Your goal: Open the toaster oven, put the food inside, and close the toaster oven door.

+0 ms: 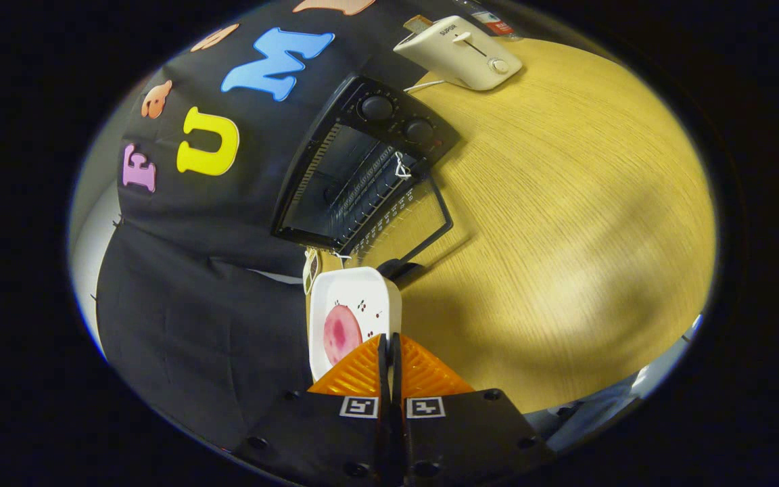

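Gripper view: the hand-held gripper (389, 352) is seen with its two orange fingers (356, 372) drawn together, only a thin slit between them, and the near rim of a white tray (383, 297) is pinched in that slit. The tray is thus held, carried just ahead of the fingers, with a round pink piece of food (341, 333) lying on it, a little to the left of the finger line. The tray's long axis runs forward, away from the fingers.

Beyond the tray's far end the oven (362, 172) is found, standing at the back edge of the surface (565, 237) against the black cloth. Its door (406, 226) is already dropped open and lies flat toward the tray, the handle end nearest the tray. The dark cavity and its rack are exposed past the door. The coming move is judged to turn on this line: the tray must be carried forward over the lowered door and into the cavity, lengthwise. The door's handle is judged the likeliest thing to be caught.

A white toaster (460, 53) stands farther off near the far corner of the surface, well apart from that path.
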A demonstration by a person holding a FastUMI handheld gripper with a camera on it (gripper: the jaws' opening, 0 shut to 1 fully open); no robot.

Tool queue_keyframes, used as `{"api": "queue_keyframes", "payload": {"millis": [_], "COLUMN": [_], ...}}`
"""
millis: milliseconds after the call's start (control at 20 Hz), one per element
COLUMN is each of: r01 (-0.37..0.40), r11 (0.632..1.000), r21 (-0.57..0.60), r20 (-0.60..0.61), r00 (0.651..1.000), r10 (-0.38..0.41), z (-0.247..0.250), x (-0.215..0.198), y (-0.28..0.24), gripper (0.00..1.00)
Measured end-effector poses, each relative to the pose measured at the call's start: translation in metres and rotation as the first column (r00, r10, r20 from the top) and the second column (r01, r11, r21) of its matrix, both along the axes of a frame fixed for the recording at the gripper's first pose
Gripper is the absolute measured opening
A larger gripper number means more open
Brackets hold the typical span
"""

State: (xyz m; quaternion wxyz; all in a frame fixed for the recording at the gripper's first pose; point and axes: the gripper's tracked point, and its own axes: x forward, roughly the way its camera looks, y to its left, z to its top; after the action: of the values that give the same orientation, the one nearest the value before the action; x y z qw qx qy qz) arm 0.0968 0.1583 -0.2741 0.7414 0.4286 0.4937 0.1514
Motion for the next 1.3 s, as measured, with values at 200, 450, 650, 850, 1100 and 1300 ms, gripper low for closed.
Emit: {"api": "queue_keyframes", "payload": {"millis": [200, 450, 650, 850, 1100, 1300], "r01": [0.092, 0.261, 0.372, 0.426, 0.529, 0.611], "r11": [0.996, 0.965, 0.927, 0.903, 0.845, 0.785], "r21": [0.009, 0.019, 0.043, 0.057, 0.083, 0.107], "r20": [0.011, 0.026, 0.008, 0.000, -0.041, -0.060], "r00": [0.996, 0.965, 0.928, 0.905, 0.849, 0.792], "r10": [-0.093, -0.261, -0.373, -0.426, -0.527, -0.608], "z": [0.006, 0.008, 0.001, -0.006, -0.016, -0.022], "x": [0.009, 0.042, 0.075, 0.105, 0.139, 0.165], "y": [0.017, 0.019, 0.023, 0.035, 0.048, 0.051], "gripper": [0.01, 0.01, 0.01, 0.01, 0.01, 0.01]}}
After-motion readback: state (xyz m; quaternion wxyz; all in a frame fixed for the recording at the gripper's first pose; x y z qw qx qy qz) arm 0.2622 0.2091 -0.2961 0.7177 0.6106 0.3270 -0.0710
